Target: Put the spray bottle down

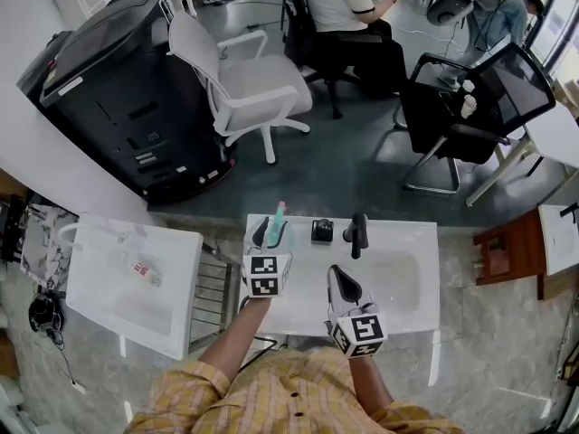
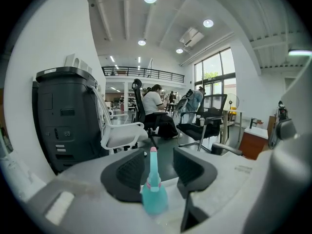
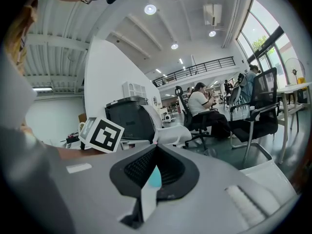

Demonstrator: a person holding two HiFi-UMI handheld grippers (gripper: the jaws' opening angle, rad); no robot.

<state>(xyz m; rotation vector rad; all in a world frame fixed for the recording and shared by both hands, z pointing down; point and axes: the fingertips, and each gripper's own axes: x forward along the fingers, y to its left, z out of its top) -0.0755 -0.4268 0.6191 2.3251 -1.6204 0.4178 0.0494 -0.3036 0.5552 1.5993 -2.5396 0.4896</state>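
Spray bottle [image 3: 155, 176] mostly hidden behind right tool [image 3: 157, 147], teal sliver showing

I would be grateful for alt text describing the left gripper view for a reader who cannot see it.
The left gripper, jaws open, flanks a teal spray bottle with a pink tip, which stands upright between them, untouched. Beyond are a tall black machine, a white office chair and a seated person in a bright office.
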